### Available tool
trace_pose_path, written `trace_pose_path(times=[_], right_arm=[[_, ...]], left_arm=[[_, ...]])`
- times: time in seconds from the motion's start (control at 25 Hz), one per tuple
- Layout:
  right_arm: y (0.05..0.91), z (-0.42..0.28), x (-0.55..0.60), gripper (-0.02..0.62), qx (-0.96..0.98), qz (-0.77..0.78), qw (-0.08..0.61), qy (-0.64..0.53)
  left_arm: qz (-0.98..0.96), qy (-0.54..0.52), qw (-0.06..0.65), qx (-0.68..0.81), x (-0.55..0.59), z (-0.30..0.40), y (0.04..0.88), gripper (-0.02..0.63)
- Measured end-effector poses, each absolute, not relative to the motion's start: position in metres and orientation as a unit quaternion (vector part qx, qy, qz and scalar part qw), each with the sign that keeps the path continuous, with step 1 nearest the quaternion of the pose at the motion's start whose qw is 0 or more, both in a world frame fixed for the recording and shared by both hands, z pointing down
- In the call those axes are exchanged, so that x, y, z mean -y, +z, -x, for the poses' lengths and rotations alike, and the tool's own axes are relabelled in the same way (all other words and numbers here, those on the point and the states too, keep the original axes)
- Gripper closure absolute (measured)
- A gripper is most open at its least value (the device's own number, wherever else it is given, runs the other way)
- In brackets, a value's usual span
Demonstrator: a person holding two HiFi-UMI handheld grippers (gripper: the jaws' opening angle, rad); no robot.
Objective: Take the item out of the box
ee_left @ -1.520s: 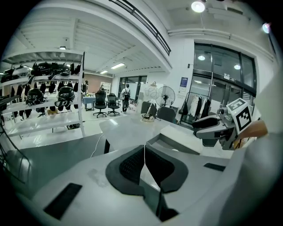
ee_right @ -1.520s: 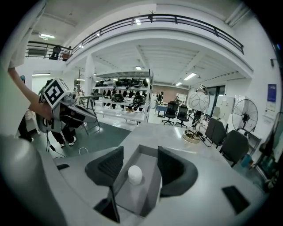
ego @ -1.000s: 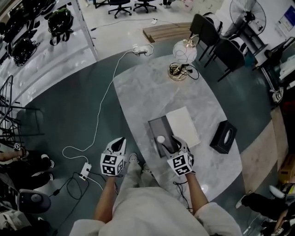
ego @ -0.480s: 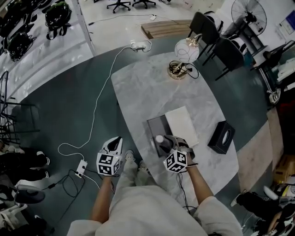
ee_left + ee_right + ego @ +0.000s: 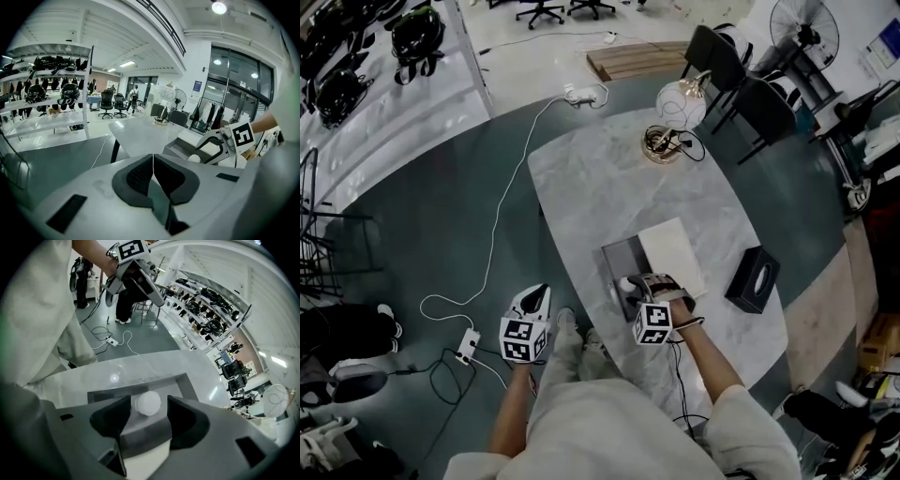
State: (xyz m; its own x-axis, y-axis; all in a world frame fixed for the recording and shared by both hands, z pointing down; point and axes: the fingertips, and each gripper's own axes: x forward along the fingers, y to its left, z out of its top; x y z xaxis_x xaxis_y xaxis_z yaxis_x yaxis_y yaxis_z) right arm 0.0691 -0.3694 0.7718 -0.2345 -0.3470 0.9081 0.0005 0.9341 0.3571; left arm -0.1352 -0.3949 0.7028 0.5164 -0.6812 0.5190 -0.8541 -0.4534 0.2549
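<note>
Low in the centre of the head view, the right gripper (image 5: 637, 291) hangs over the open grey box (image 5: 615, 257), where a white ball (image 5: 625, 283) sits. Left gripper view: the left gripper (image 5: 153, 164) is clenched on nothing, away from the table (image 5: 581, 178). Right gripper view: the jaws are spread on either side of the ball, which lies off-centre between them. Closing unevenly could squirt the round ball away.

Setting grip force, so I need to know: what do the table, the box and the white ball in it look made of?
Table: polished stone or marble-look slab, pale grey with veins, mirroring a light spot.
Box: matte grey, thin straight walls, likely rigid card or plastic.
Ball: smooth matte white; foam or plastic, cannot tell.
</note>
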Motion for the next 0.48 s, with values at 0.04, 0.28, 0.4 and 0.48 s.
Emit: trace_pose_path(times=[0.04,0.28,0.4,0.48], right_arm=[[0.775,-0.069,0.370,0.350,0.771,-0.107,0.611,-0.143],[0.789,-0.067,0.378,0.351,0.757,-0.086,0.632,-0.143],[0.797,-0.065,0.380,0.353,0.754,-0.081,0.637,-0.136],[0.801,-0.064,0.381,0.353,0.751,-0.076,0.642,-0.133]], left_arm=[[-0.834,0.174,0.249,0.462,0.394,0.137,0.703,0.589],[-0.828,0.173,0.250,0.471,0.391,0.143,0.702,0.589],[-0.826,0.172,0.251,0.474,0.388,0.146,0.702,0.589],[-0.825,0.172,0.252,0.476,0.387,0.148,0.703,0.589]])
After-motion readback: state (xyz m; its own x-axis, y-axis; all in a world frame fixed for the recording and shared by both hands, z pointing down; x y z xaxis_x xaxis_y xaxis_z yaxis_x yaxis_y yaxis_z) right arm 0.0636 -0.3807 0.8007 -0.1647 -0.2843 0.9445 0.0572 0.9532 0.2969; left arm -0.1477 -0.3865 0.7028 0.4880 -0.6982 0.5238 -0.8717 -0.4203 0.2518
